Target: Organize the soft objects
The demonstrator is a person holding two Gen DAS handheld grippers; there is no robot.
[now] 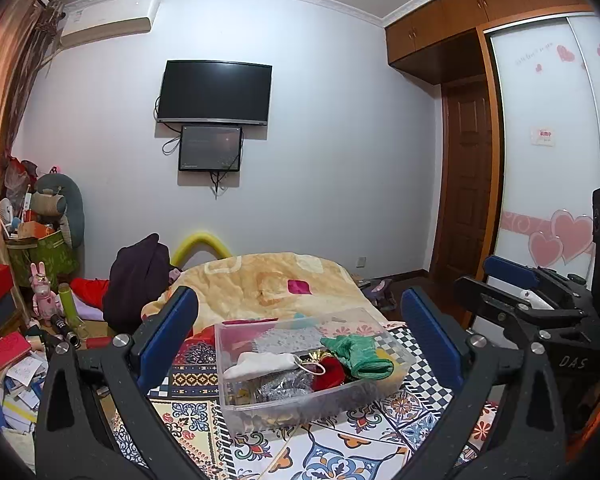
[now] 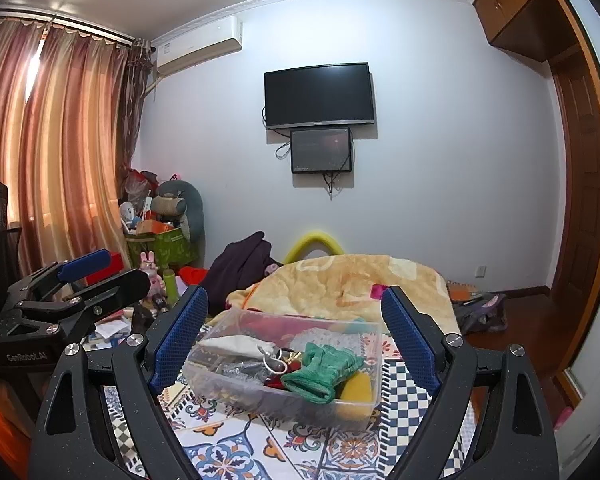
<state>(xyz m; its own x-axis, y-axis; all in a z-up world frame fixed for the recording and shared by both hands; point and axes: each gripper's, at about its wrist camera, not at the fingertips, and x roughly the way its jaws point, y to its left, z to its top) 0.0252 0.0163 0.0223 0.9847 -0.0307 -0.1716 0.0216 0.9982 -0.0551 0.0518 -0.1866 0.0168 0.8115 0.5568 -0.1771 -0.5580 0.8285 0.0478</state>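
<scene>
Clear plastic bin [image 1: 300, 396] on the patterned mat [image 1: 340, 452] that covers the near end of the bed, with the yellow blanket [image 1: 260, 284] bunched just beyond its far wall. The bin already holds soft items: a green knitted glove [image 1: 360, 356] lying toward its right end, a white cloth pouch [image 1: 260, 362] toward its left end, a red soft piece [image 1: 332, 374] between them, and a grey glittery fabric [image 1: 282, 390] beneath. In the right wrist view the same bin [image 2: 236, 384] shows the glove [image 2: 320, 368] on top, beside a yellow sponge-like piece [image 2: 358, 388] at the right end wall.

My left gripper [image 1: 300, 340] hangs before the bin with its fingers [image 1: 168, 336] spread wide, holding nothing; the bin sits between them in the view but apart from both pads. My right gripper [image 2: 296, 340] is likewise wide and empty, its fingers [image 2: 410, 340] framing the bin without touching it.

Step in hand, as I judge it: either a pause between placements or the close of sorting, since no loose soft item is visible on the mat near the bin.

Next move, if any remains: seek another soft object, perhaps among the clutter [image 1: 16, 364] beyond the left edge of the bed, and approach from above with the fingers kept wide.
</scene>
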